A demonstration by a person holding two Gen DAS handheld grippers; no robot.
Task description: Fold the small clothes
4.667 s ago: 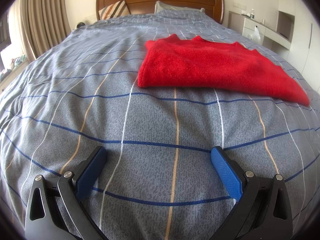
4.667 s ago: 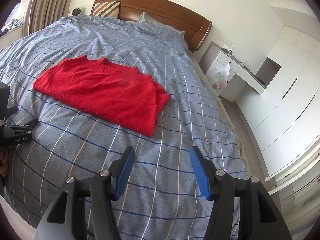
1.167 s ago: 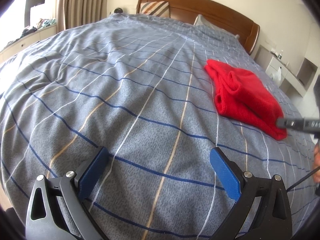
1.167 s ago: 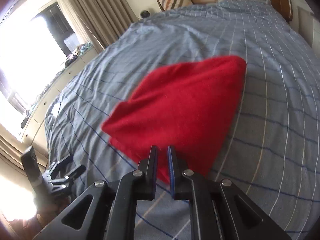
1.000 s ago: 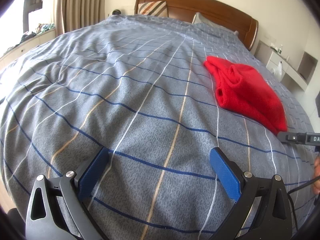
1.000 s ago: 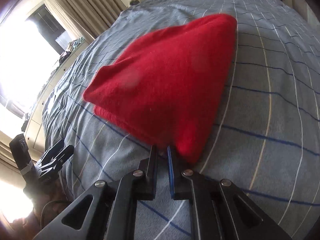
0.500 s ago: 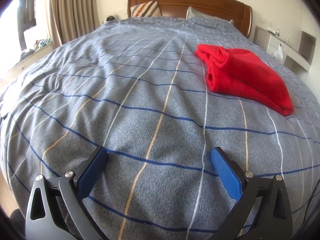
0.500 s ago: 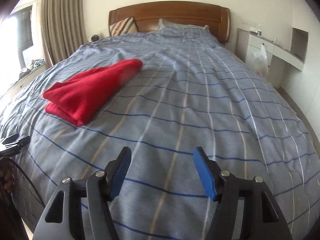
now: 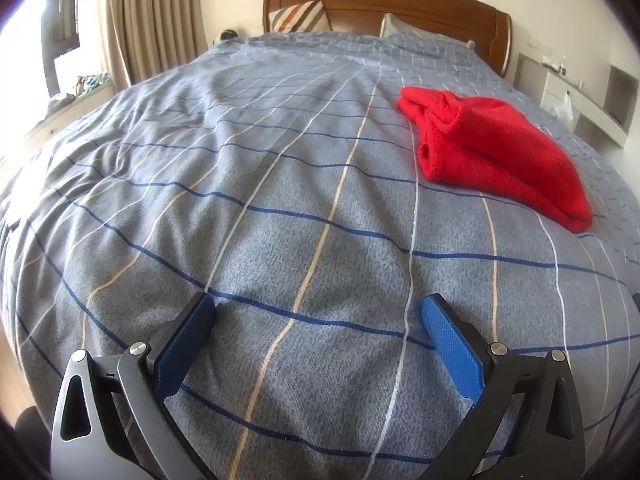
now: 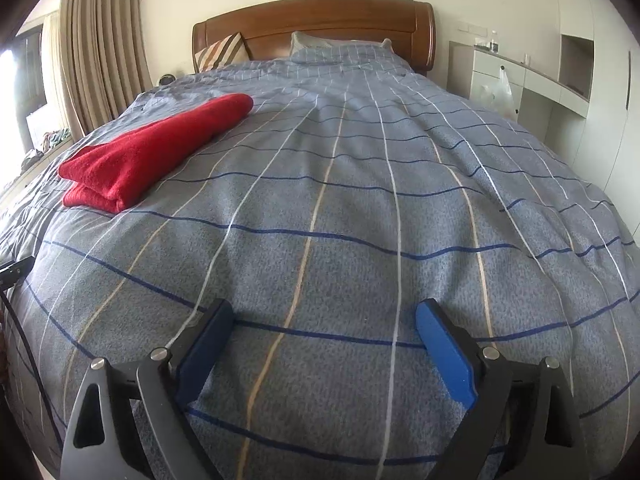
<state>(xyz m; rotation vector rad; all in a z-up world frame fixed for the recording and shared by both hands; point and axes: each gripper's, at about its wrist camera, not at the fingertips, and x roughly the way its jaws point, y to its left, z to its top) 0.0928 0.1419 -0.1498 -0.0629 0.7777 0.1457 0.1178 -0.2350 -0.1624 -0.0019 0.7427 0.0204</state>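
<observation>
A red knit sweater (image 9: 496,152) lies folded in a compact stack on the grey checked bedspread (image 9: 280,184). In the left wrist view it is at the upper right, far ahead of my left gripper (image 9: 316,332), which is open and empty near the foot of the bed. In the right wrist view the sweater (image 10: 152,148) lies at the upper left, well away from my right gripper (image 10: 324,332), which is also open and empty over bare bedspread (image 10: 360,208).
A wooden headboard (image 10: 320,20) and pillows (image 10: 224,52) stand at the far end. Curtains (image 10: 100,48) hang on the left. White cabinets and a desk (image 10: 552,88) with a plastic bag (image 10: 500,92) stand on the right of the bed.
My right gripper was shut on the sweater and folded it over, then let go, opened and drew back. Both grippers now hover at the foot of the bed.
</observation>
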